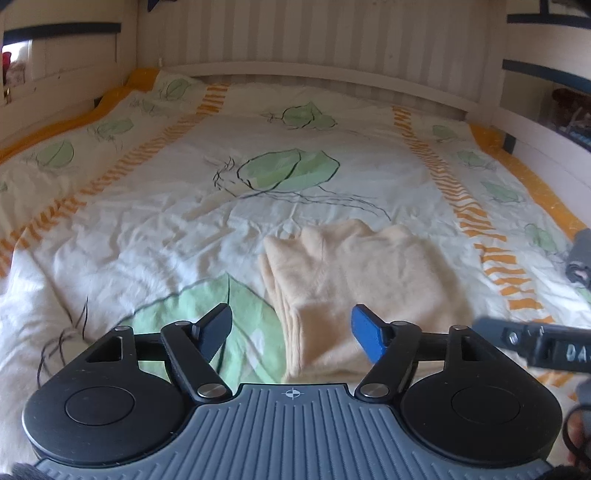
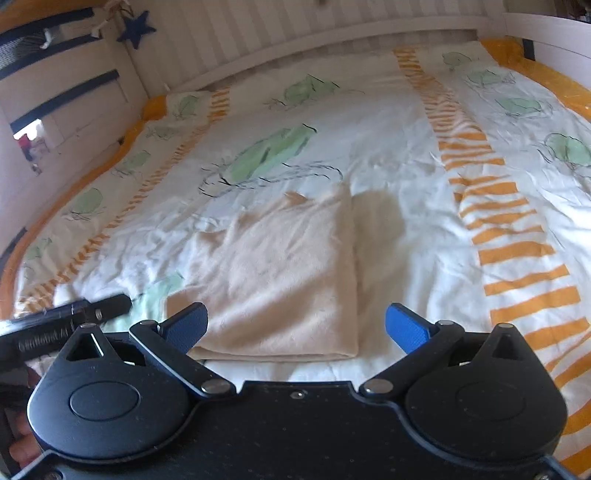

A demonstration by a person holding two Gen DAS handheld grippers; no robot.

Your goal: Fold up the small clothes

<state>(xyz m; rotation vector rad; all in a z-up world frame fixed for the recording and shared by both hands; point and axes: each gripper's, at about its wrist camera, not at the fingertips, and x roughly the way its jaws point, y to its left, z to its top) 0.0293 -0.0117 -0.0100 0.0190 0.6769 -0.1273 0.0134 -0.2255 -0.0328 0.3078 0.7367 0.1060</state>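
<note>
A cream-coloured garment point(image 1: 362, 269) lies folded in a flat rectangle on the bed cover, its layered edge turned to the left. In the right wrist view the same garment point(image 2: 288, 266) shows a neat fold line along its near side. My left gripper point(image 1: 293, 332) hovers above the garment's near left corner, open, with no cloth pinched between its pads. Held over the near edge, my right gripper point(image 2: 297, 326) is wide open and holds nothing. Each gripper shows in the other's view: the right gripper point(image 1: 535, 347) at the right, the left gripper point(image 2: 74, 317) at the left.
The bed cover point(image 1: 147, 229) is white with green leaves and orange stripes, and it is creased. A white slatted wall point(image 1: 295, 40) and bed rails close in the far and side edges. A grey bundle point(image 1: 580, 258) lies at the right. A blue star point(image 2: 136, 27) hangs at the back left.
</note>
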